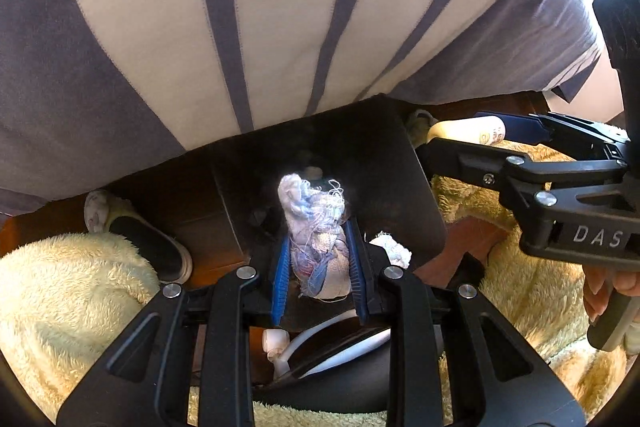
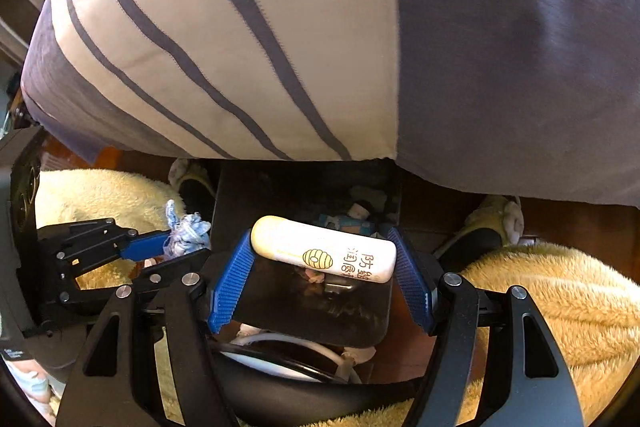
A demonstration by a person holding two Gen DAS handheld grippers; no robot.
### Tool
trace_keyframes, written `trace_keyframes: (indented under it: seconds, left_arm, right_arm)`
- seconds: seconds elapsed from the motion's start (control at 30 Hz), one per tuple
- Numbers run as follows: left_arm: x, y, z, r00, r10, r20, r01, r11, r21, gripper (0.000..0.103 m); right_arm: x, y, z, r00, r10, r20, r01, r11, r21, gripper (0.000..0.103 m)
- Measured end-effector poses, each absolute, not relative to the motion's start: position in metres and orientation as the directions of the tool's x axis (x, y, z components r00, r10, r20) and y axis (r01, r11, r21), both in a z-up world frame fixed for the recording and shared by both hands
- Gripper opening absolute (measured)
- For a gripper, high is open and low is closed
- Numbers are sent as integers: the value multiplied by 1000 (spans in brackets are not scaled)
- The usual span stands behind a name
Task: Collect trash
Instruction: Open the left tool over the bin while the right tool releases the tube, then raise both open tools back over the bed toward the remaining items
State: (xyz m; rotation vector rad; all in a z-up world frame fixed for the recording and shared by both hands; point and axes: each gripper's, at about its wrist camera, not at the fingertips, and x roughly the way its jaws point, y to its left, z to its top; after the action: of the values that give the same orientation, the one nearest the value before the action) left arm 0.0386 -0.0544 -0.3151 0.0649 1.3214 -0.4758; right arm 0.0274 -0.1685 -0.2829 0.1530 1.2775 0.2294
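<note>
Left gripper (image 1: 318, 263): blue ribbed pads closed tight on a frayed wad of white and pale-blue cloth scraps and threads (image 1: 316, 227), held directly above a dark, open-topped bin (image 1: 416, 187) on the floor. A second white scrap (image 1: 390, 247) lies inside the bin. Right gripper (image 2: 324, 267): jaws moderately wide, pads pressing both ends of a cream plastic tube with a yellow beehive print (image 2: 324, 251), held crosswise over the same bin. Fluffy yellow fabric (image 2: 560, 307) flanks the bin on both sides.
</note>
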Motion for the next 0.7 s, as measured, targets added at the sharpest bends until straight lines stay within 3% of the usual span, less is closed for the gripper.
trace_keyframes:
  seconds: [0.33, 0.43, 0.7]
  left_arm:
    - [40, -48, -315, 163, -298, -941, 343, 911, -229, 31]
    - [40, -45, -313, 176, -290, -941, 334, 917, -220, 45]
    - [37, -34, -293, 245, -271, -931, 310, 932, -190, 75]
  right_arm:
    - [35, -162, -280, 262, 259, -930, -99, 965, 241, 70]
    - [33, -163, -278, 275, 254, -927, -89, 967, 238, 78]
    - [30, -177, -262, 335, 223, -916, -56, 975, 216, 88]
